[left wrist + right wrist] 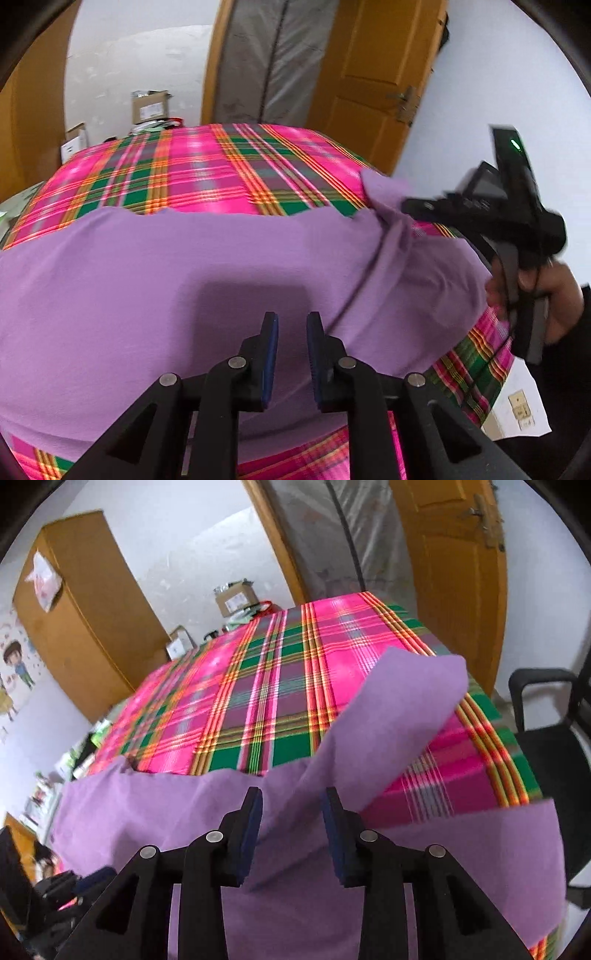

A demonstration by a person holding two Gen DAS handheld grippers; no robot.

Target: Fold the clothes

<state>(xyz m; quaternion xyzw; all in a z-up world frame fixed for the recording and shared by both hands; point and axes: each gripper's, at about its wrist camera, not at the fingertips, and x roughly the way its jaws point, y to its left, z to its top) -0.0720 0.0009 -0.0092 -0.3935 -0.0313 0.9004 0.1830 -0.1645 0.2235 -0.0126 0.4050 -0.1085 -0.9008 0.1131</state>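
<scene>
purple garment (207, 266) on plaid tablecloth (207, 170), left gripper (292, 325) and right gripper (291, 801) parted, empty, wooden door (454, 576) behind

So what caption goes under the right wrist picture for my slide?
Open tongs above a purple cloth on a pink plaid table cover.

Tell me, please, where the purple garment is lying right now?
The purple garment lies spread across the near end of the plaid tablecloth, filling the lower half of both wrist views.
</scene>
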